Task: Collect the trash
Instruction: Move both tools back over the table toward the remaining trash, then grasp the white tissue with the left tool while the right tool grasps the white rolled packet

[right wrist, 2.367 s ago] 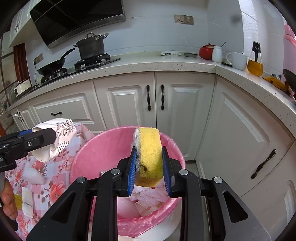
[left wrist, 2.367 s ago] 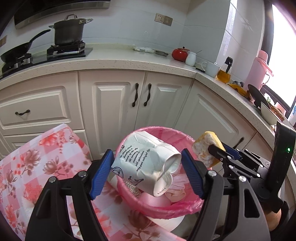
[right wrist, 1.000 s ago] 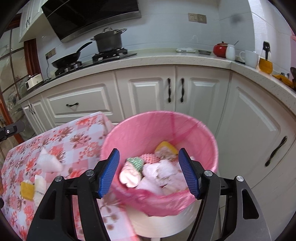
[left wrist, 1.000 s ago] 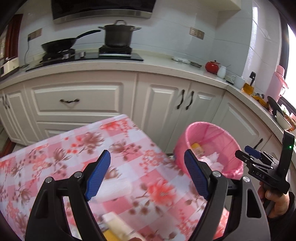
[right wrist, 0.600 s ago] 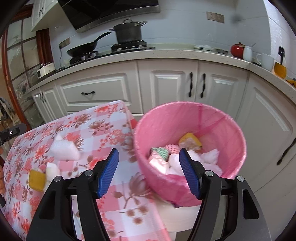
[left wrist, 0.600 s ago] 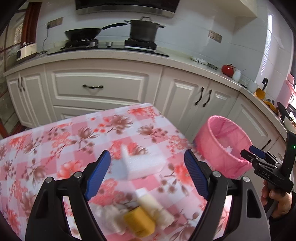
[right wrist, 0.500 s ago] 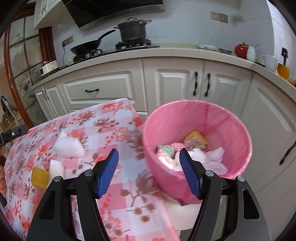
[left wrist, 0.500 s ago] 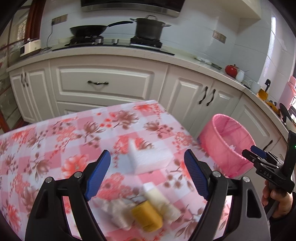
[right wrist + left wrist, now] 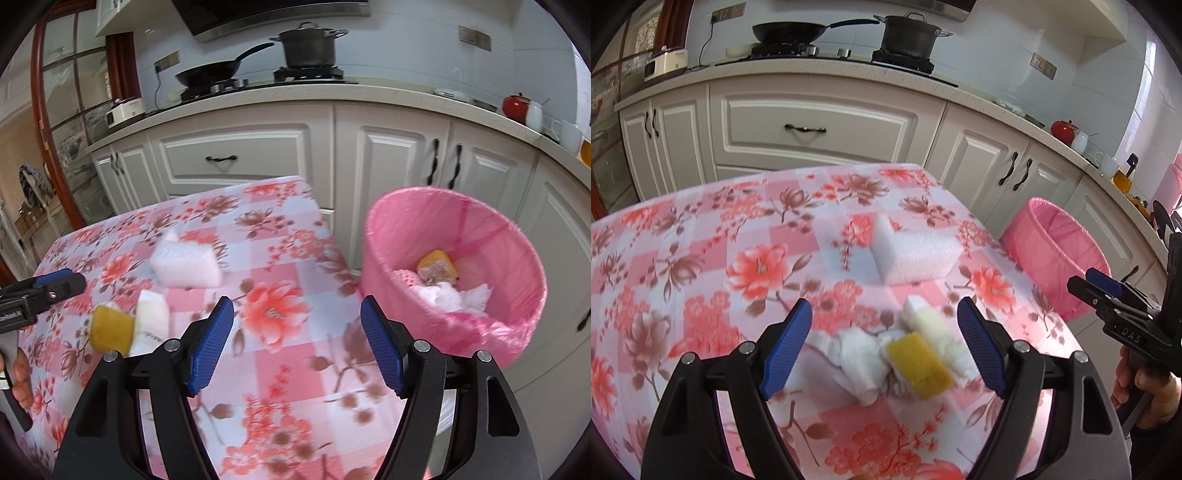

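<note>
— What did we have under the left gripper (image 9: 884, 343) at that moment?

— Its jaws stood wide with nothing pinched. Between the blue pads, down on the floral tablecloth (image 9: 701, 251), we saw a small heap of rubbish: a yellow sponge (image 9: 919, 365), a crumpled white tissue (image 9: 855, 356) touching it on one side, and a pale cream-and-white piece (image 9: 925, 321) just behind it. We could not tell whether the pads touched any of it; they looked to be above the heap.

— And the bigger white thing?

— A white foam block (image 9: 912, 254) lay farther along the cloth, apart from the heap, toward the table's far corner.

— Where was the bin?

— The pink-lined trash bin (image 9: 517, 258) stood on the floor just beside the table's edge, below the white cabinets (image 9: 399, 162). Inside it we saw another yellow sponge (image 9: 437, 264) and some crumpled white and pink scraps (image 9: 448, 295).

— What about the right gripper (image 9: 297, 341)?

— Its jaws were opening and held nothing; only the patterned cloth showed between them. It hung over the table's near edge, with the bin off to its right and the heap off to its left, near the other gripper's tip.

— Anything else?

— A frying pan (image 9: 210, 75) and a dark pot (image 9: 308, 46) sat on the stove behind.
</note>
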Demonstrator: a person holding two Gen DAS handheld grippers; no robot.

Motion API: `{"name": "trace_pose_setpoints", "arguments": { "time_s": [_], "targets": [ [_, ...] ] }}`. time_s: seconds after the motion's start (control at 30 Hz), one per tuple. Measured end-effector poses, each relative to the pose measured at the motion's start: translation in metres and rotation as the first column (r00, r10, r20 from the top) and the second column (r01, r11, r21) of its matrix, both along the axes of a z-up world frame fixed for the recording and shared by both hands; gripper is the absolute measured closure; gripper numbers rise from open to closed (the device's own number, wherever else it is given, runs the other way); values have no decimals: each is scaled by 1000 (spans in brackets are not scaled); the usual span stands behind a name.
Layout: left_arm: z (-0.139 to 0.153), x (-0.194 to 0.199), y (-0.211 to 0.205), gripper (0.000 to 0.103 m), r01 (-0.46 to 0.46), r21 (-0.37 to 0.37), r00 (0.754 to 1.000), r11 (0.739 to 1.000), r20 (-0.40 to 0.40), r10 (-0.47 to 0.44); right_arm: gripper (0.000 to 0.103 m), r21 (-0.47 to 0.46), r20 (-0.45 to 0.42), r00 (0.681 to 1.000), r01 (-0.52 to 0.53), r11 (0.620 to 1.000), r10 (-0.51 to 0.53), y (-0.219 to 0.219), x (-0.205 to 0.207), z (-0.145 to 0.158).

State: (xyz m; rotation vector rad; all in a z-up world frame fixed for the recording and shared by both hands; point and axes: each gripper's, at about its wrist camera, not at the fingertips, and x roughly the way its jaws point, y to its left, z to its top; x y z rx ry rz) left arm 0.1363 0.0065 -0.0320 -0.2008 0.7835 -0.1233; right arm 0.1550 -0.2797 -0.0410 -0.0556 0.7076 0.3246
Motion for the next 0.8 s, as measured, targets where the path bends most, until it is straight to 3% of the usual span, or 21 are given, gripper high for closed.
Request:
{"name": "trace_pose_setpoints", "arguments": {
  "time_s": [0.37,0.8],
  "targets": [
    [-23,-13,28,40,-45,-45,998,998,-39,43,34,-12,-32,994,-108,994,108,49,-20,-11],
    [-51,-9,31,40,-17,-99,994,995,-108,6,34,-46,-95,975,-204,978,199,100,-21,-37]
  ]
}}
